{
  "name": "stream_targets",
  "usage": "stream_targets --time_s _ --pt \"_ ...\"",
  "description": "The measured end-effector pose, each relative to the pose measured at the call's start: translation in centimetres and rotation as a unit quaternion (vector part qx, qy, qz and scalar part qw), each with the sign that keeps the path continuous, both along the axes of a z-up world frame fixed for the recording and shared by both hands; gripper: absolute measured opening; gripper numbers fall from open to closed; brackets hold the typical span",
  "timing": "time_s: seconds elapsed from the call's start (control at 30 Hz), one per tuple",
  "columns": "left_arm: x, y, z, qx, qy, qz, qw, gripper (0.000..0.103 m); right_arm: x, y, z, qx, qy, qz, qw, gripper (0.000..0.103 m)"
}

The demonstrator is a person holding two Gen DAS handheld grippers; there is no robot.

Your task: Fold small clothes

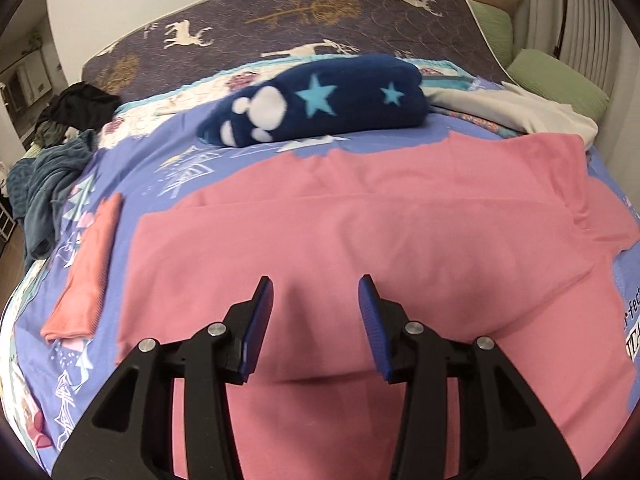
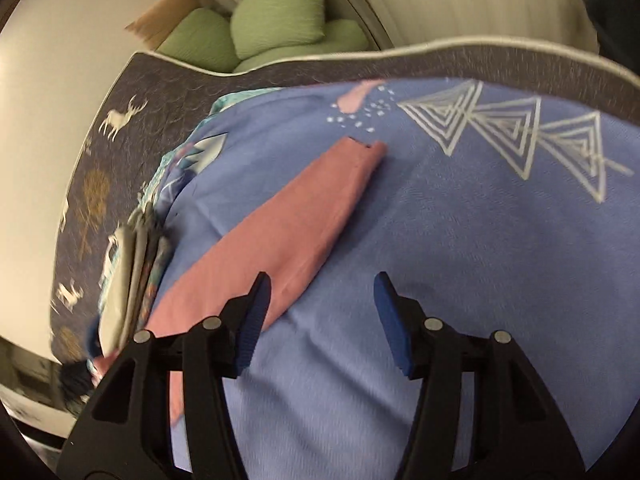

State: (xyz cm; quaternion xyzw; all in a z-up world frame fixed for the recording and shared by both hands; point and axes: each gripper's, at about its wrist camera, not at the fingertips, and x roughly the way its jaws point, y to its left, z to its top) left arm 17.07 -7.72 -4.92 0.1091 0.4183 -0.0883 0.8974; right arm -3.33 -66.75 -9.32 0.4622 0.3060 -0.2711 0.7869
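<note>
A large pink garment (image 1: 360,232) lies spread flat on the purple-blue patterned bedspread (image 1: 168,168). My left gripper (image 1: 316,294) hovers over its near half, open, with only the flat cloth showing under the gap between its blue pads. A smaller folded salmon-pink piece (image 1: 86,272) lies to the left of it. In the right wrist view a pink sleeve or edge of the garment (image 2: 288,224) stretches diagonally across the bedspread (image 2: 460,240). My right gripper (image 2: 322,288) is open above the bedspread, its left finger over the pink cloth's edge, nothing held.
A rolled navy fleece with stars (image 1: 320,100) lies beyond the pink garment. Grey and white cloth (image 1: 520,112) sits at the right, dark clothes (image 1: 76,112) pile at the left. Green cushions (image 2: 276,20) lie past the bed's corner; a folded stack (image 2: 132,276) sits at the left.
</note>
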Motion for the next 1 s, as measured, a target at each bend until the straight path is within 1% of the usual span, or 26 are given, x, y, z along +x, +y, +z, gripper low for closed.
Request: stream_targets --time_s 0.1,0.17,0.23,0.27,0.3,0.33,0.37,0.43,0.5,0.53,0.6,0.67,0.7,0.73,0.8,0.87,0.9,0.93,1.0 --pt "0.5 -1.0 -0.8 -0.002 0.011 -0.011 0.9999 0.046 1.6 -0.2 -0.4 0.002 0.007 0.001 1.0 0.056" --pt "0.8 -1.4 -1.2 0.006 0.009 -0.01 0.9999 0.048 2.9 -0.4 -0.7 -0.003 0.016 0.003 1.0 0.056" --pt "1.0 -1.2 -1.4 0.011 0.006 -0.004 0.9999 0.057 3.5 -0.9 -1.0 -0.009 0.02 -0.003 1.0 0.056" --pt "1.2 -0.9 -1.6 0.01 0.005 0.002 0.9999 0.065 3.7 -1.2 -1.0 -0.011 0.019 -0.005 1.0 0.055" --pt "1.5 -0.4 -1.8 0.0 0.01 0.009 0.9999 0.069 4.0 -1.5 -1.2 -0.014 0.018 -0.007 1.0 0.047" --pt "1.7 0.0 -1.9 -0.012 0.016 0.013 0.9997 0.071 4.1 -1.8 -1.3 -0.016 0.015 -0.008 1.0 0.035" --pt "1.9 0.4 -2.0 -0.023 0.019 0.018 0.9994 0.076 4.2 -2.1 -1.5 -0.017 0.012 -0.005 1.0 0.029" --pt "2.0 0.9 -2.1 -0.04 0.022 0.023 0.9987 0.078 4.5 -2.7 -1.8 -0.006 0.0 0.001 1.0 0.006" --pt "1.9 0.9 -2.1 -0.04 0.021 0.024 0.9987 0.078 4.3 -2.6 -1.5 0.001 -0.02 0.006 1.0 0.004" --pt "1.9 0.8 -2.1 -0.037 0.02 0.023 0.9989 0.078 4.2 -2.4 -1.1 -0.004 -0.026 0.007 1.0 0.004" --pt "1.8 0.8 -2.1 -0.035 0.019 0.022 0.999 0.078 4.5 -1.3 0.6 -0.03 -0.039 0.024 0.999 0.004" --pt "1.8 0.9 -2.1 -0.039 0.02 0.022 0.9988 0.079 5.3 0.9 3.1 -0.064 -0.052 0.057 0.995 0.004" --pt "1.9 1.0 -2.1 -0.042 0.021 0.022 0.9987 0.08 5.8 2.2 4.4 -0.081 -0.06 0.074 0.992 0.004" --pt "1.9 1.1 -2.1 -0.045 0.022 0.022 0.9985 0.08 6.4 4.2 6.3 -0.104 -0.074 0.101 0.987 0.004" --pt "1.9 1.3 -2.0 -0.051 0.024 0.02 0.9982 0.082 7.0 7.5 9.0 -0.138 -0.096 0.142 0.975 0.004" --pt "2.0 1.3 -2.0 -0.054 0.027 0.018 0.998 0.085 7.8 12.5 12.3 -0.184 -0.126 0.2 0.954 0.004" --pt "2.0 1.3 -2.0 -0.054 0.027 0.017 0.998 0.086 7.9 14.1 13.2 -0.197 -0.135 0.216 0.947 0.004" --pt "2.0 1.2 -2.0 -0.053 0.027 0.016 0.9981 0.086 8.2 16.8 14.4 -0.217 -0.149 0.244 0.933 0.004" --pt "2.0 1.2 -2.0 -0.054 0.027 0.014 0.9981 0.086 8.6 20.7 15.7 -0.241 -0.165 0.283 0.914 0.004"
